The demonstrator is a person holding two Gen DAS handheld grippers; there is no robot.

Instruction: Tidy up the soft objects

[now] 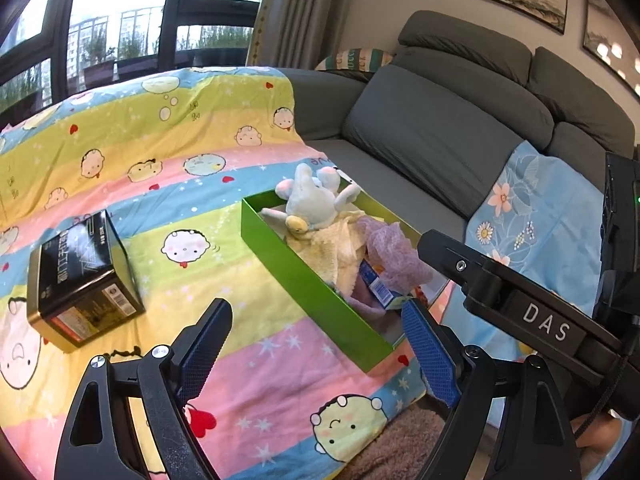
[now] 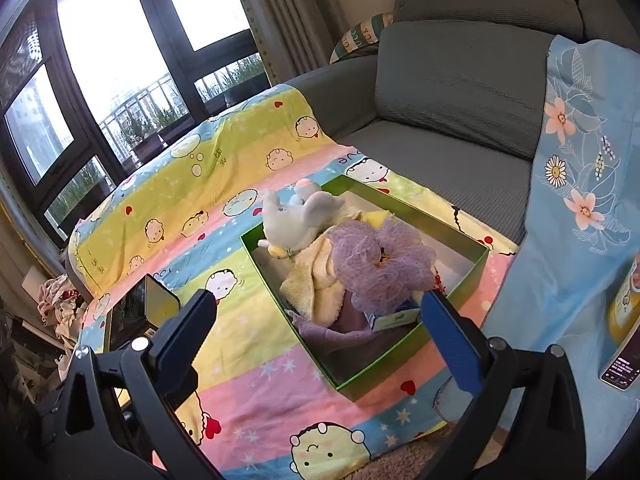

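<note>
**Four soft items in one green box; both tools empty**

Four soft things lie in the green box [image 2: 452, 288], as far as I can count: one pale blue plush toy [image 2: 298, 216] at the far end, one cream towel [image 2: 316, 280] in the middle, one lilac mesh bath puff [image 2: 380, 264] on top of it, and one purple cloth [image 2: 332, 334] along the bottom at the near end. One small blue-and-white carton [image 1: 376, 284] sits among them; it looks stiff, not soft.

Handling, my judgement: all four are light and limp. The plush should take a pinch across its body. The puff is springy, so I would grip deep into the mesh. The towel and cloth will drape; I would take a raised fold rather than an edge.

The box rests on the cartoon-print blanket [image 1: 256, 360] spread over the grey sofa [image 1: 440, 140].

My left gripper [image 1: 316, 352] stands wide open, nothing between the pads. My right gripper [image 2: 320, 338] the same, wide and empty, hovering short of the box's near end.

Outward: one black tin box [image 1: 84, 280] on the blanket to the left, one blue floral cloth [image 2: 580, 200] on the right.
</note>
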